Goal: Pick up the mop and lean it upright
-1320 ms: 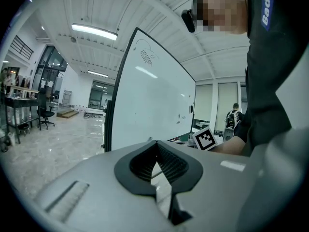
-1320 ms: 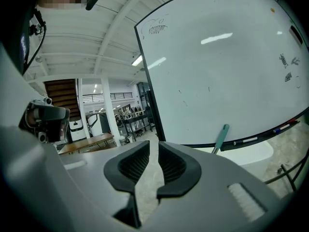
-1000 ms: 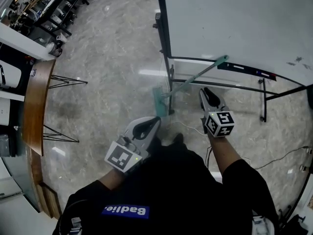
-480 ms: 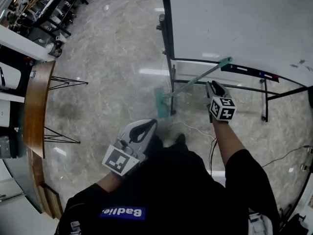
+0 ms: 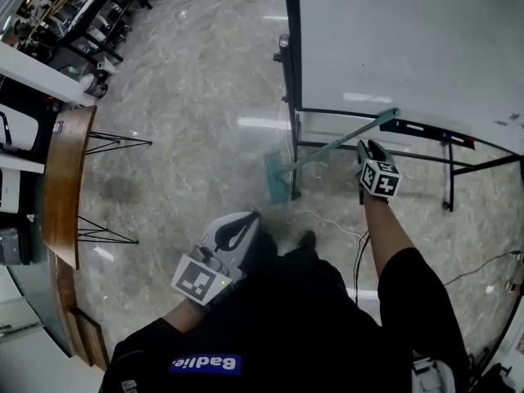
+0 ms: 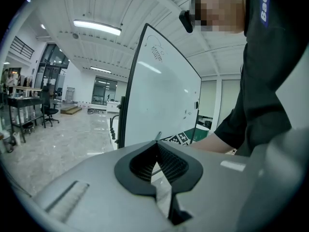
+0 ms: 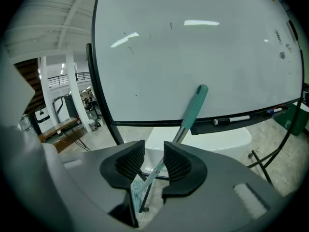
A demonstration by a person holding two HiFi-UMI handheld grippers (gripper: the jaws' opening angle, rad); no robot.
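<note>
Your left gripper point(image 5: 248, 219) hangs low by your body, its jaws pressed together on nothing; leave it out of this reach. Your right gripper point(image 5: 369, 147) is the working one: its jaws stand apart and have just been opening, with nothing between the pads yet. In the right gripper view the mop point(image 7: 190, 112) shows through the gap but lies beyond the jaws. It slants with its head point(image 5: 277, 178) on the floor and its teal grip against the whiteboard point(image 5: 393, 39) tray point(image 5: 426, 128). This looks like the approach to the grasp, so line the gap up across the shaft, take the handle just below the teal grip, and close only once it sits between the pads. Compared with a second ago, your right gripper is nearer the handle's upper end, while the left gripper and mop look much the same.
</note>
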